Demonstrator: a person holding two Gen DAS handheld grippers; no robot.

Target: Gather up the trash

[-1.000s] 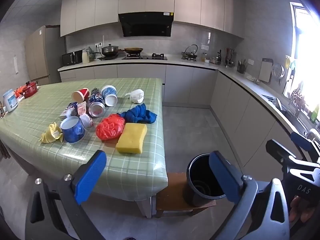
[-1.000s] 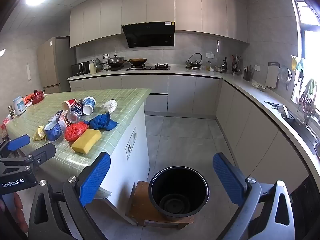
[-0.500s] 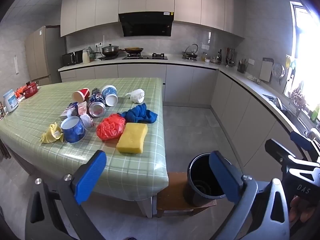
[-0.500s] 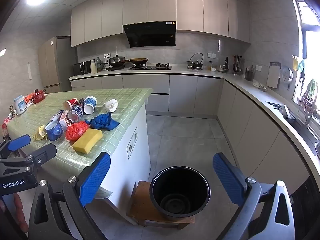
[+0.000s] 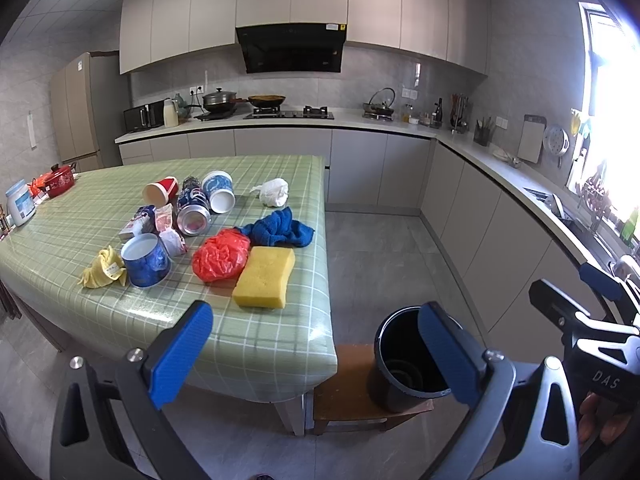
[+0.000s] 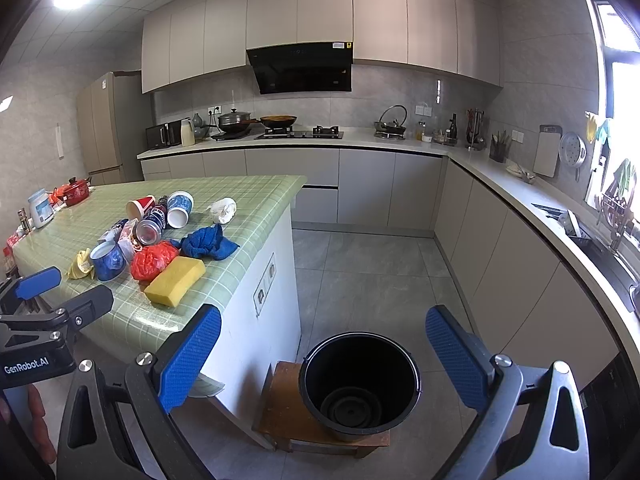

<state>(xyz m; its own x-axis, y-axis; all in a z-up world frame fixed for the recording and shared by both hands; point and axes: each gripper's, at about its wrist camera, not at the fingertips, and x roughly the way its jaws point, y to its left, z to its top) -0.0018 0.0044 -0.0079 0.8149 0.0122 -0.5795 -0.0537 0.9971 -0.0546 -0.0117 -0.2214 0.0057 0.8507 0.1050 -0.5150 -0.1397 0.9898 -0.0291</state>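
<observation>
Trash lies on the green checked table (image 5: 256,332): a red plastic bag (image 5: 219,255), a yellow crumpled wrapper (image 5: 102,269), a blue cup (image 5: 145,260), a can (image 5: 193,216), a red cup (image 5: 160,191), a white wad (image 5: 274,191). A black bucket (image 6: 359,380) stands on a low wooden stool (image 6: 280,420) beside the table; it also shows in the left wrist view (image 5: 400,364). My left gripper (image 5: 316,352) is open and empty, short of the table's near edge. My right gripper (image 6: 324,356) is open and empty above the bucket.
A yellow sponge (image 5: 264,277) and a blue cloth (image 5: 280,232) lie among the trash. A red pot (image 5: 58,180) and a white jar (image 5: 20,208) stand at the table's far left. Kitchen counters (image 6: 520,184) run along the back and right.
Both grippers have barely shifted; the right wrist view has drifted slightly. Nothing was taken hold of or moved on the table.
</observation>
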